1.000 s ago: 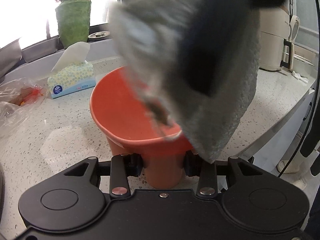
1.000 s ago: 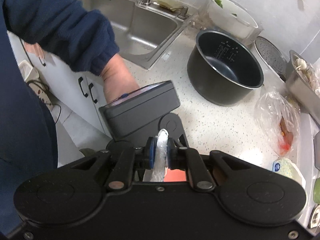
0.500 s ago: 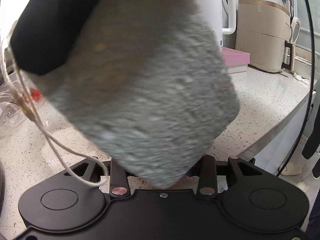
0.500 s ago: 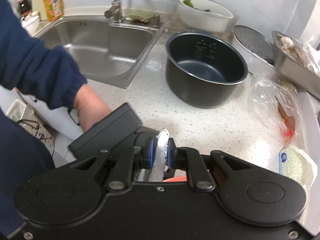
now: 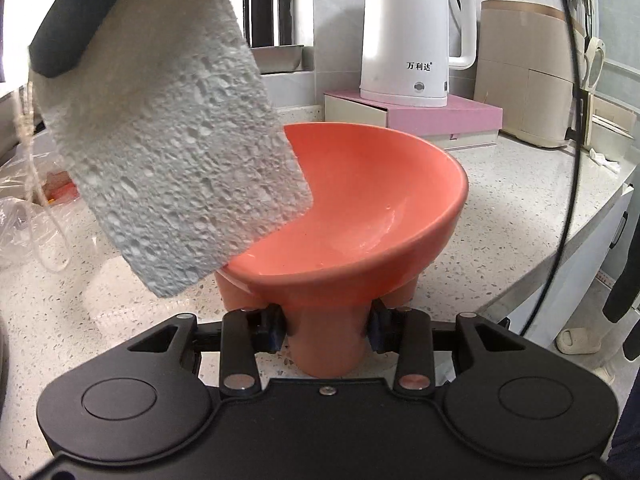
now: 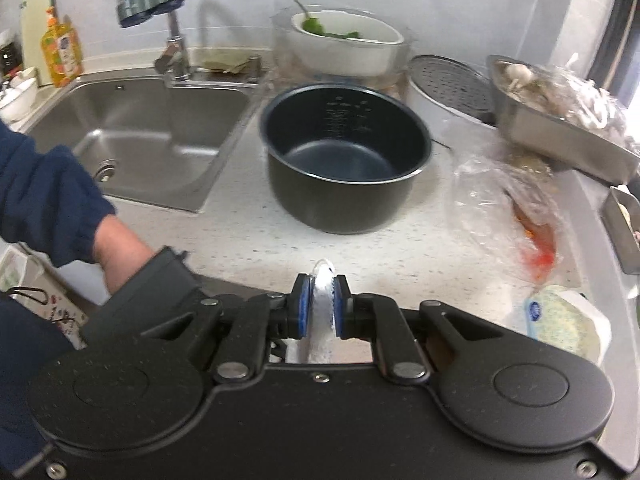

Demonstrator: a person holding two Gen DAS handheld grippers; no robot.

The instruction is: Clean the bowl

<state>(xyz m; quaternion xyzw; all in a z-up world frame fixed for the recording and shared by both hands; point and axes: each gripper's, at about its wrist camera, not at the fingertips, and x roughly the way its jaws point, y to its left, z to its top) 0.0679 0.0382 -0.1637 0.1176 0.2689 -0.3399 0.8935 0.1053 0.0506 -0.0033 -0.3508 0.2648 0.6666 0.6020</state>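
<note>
Lifting clear now: the sponge [image 5: 172, 152], pinched thin in the right gripper [image 6: 320, 312], has swung out to the bowl's left rim. The left gripper [image 5: 326, 332] clamps the orange bowl [image 5: 360, 216] by its foot on the counter [image 5: 520, 200]. The inside looks wiped, the food smear gone.

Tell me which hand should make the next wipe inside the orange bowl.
Right. The right gripper already pinches the sponge, which hangs over the bowl. The left gripper is occupied clamping the bowl's foot, steadying it.
</note>
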